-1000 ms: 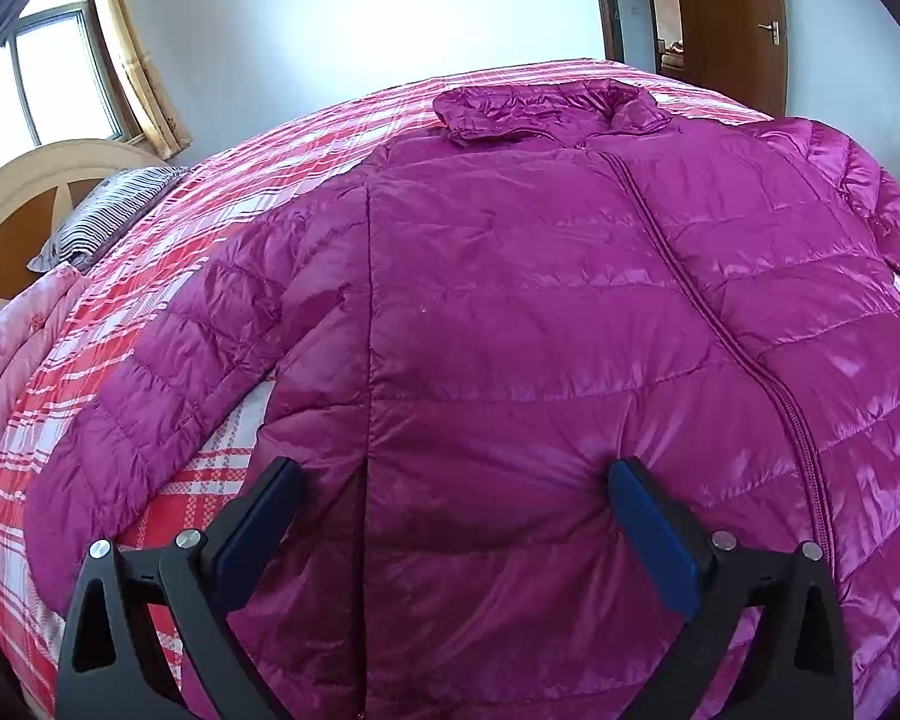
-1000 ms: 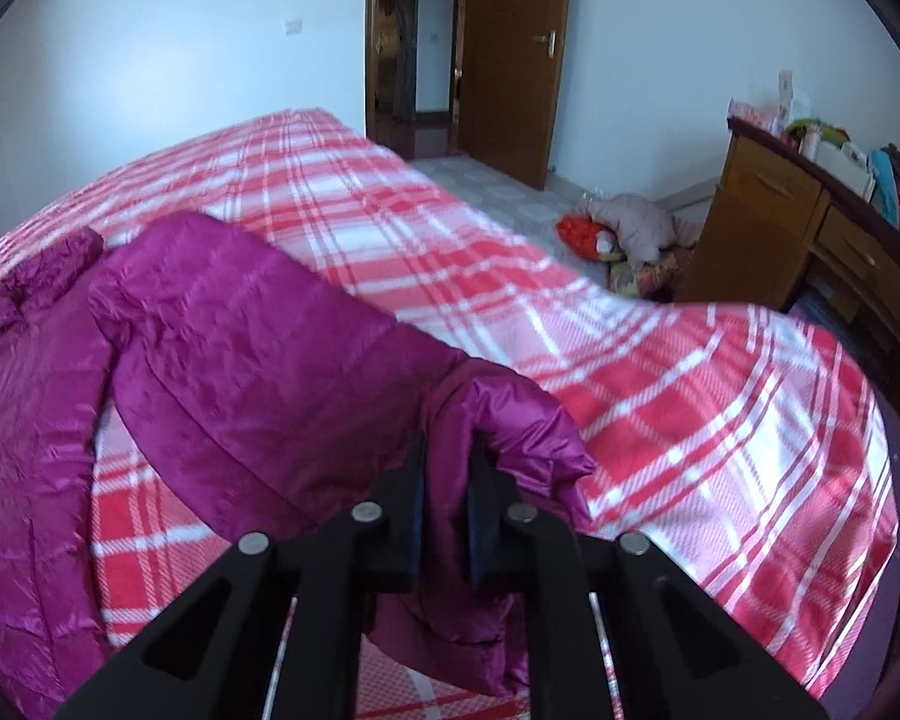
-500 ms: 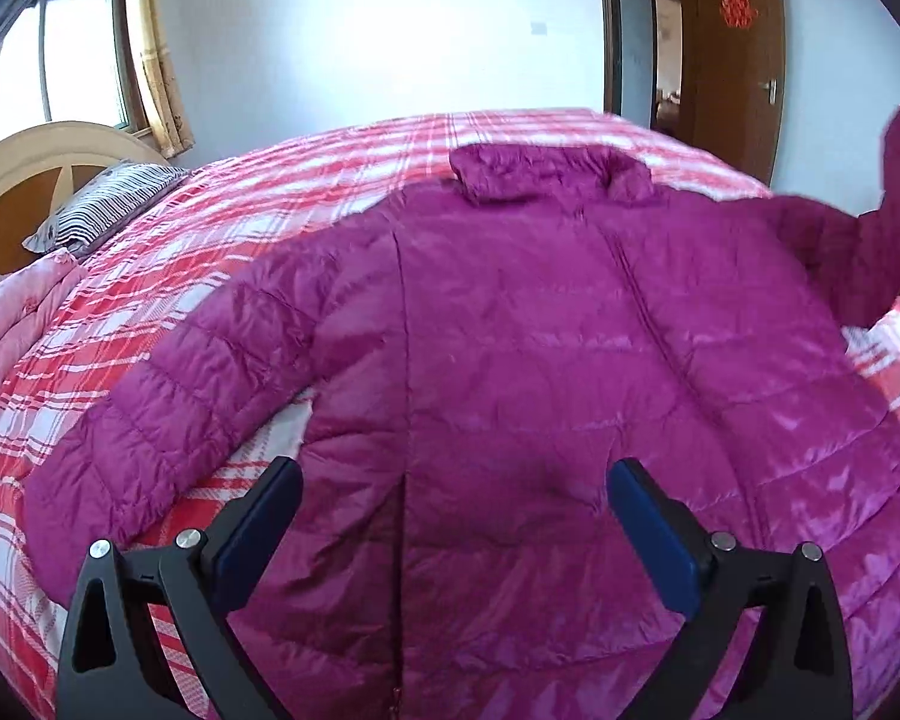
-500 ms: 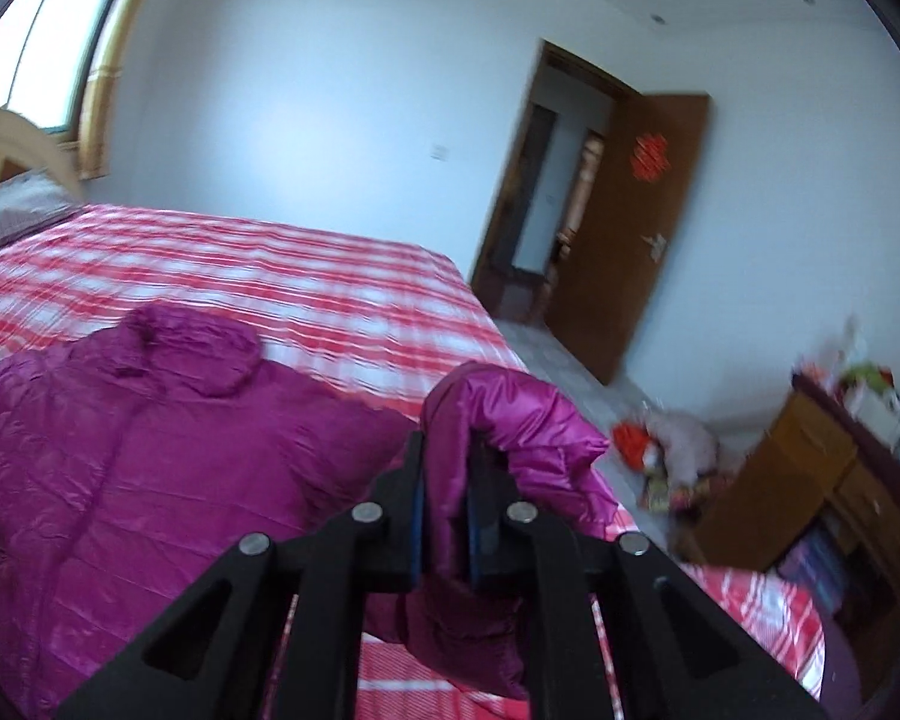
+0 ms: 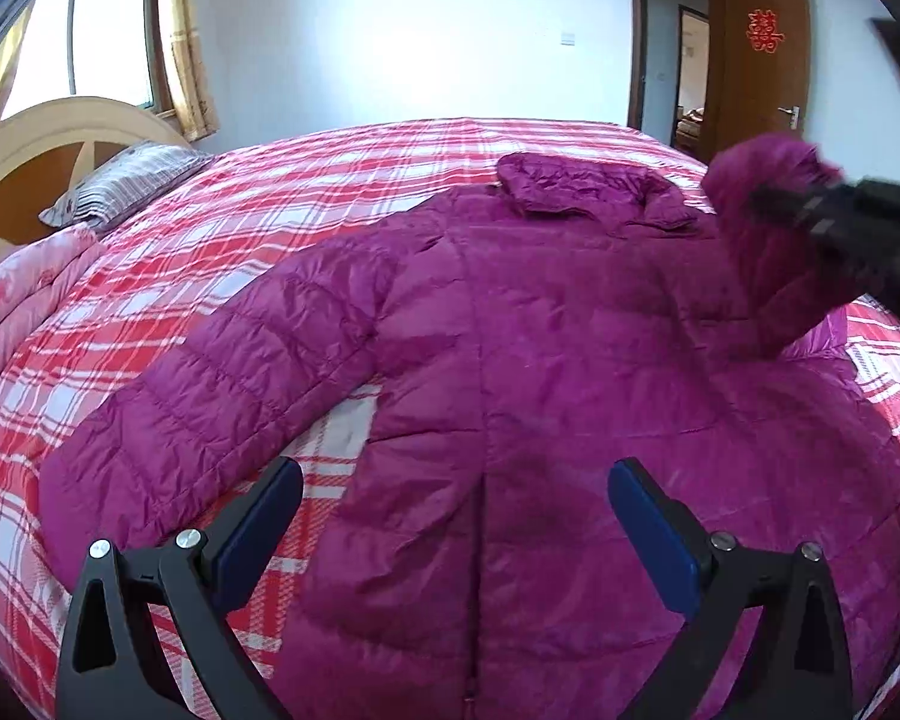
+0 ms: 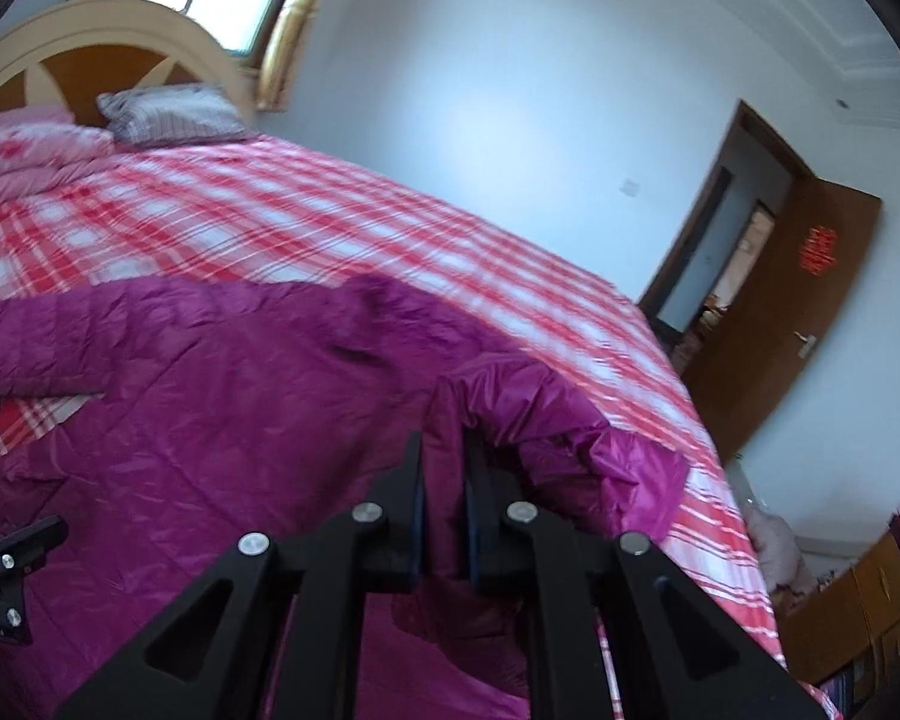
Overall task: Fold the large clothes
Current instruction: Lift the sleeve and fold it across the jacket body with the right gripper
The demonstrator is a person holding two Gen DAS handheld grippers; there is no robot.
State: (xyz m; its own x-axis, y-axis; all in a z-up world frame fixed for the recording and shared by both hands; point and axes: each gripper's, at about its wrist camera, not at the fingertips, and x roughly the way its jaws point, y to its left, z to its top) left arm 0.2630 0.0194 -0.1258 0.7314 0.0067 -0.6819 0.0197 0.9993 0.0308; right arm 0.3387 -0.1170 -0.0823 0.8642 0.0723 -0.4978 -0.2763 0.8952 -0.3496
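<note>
1. One magenta puffer jacket (image 5: 558,372) lies front-up on the plaid bed (image 5: 258,222). Its collar (image 5: 576,189) is at the far end, its hem is nearest the grippers, and its long axis runs away from them.
2. One sleeve is raised off the bed: the right sleeve's cuff (image 6: 444,420) is pinched between the shut jaws of the right gripper (image 6: 444,516) and hangs above the jacket's right shoulder.
3. From that cuff, the jacket's chest lies down and to the left, so my guess is the sleeve gets carried across the body, at right angles to the zip line.
4. The left sleeve (image 5: 210,384) is flat on the bed, angled out to the left of the torso.
5. The left gripper (image 5: 456,516) hovers over the hem with jaws spread wide and nothing in them. It is the nearer one to that flat sleeve.
6. Farther out, a striped pillow (image 5: 120,180) rests by the headboard (image 5: 48,126), well clear of the jacket.
</note>
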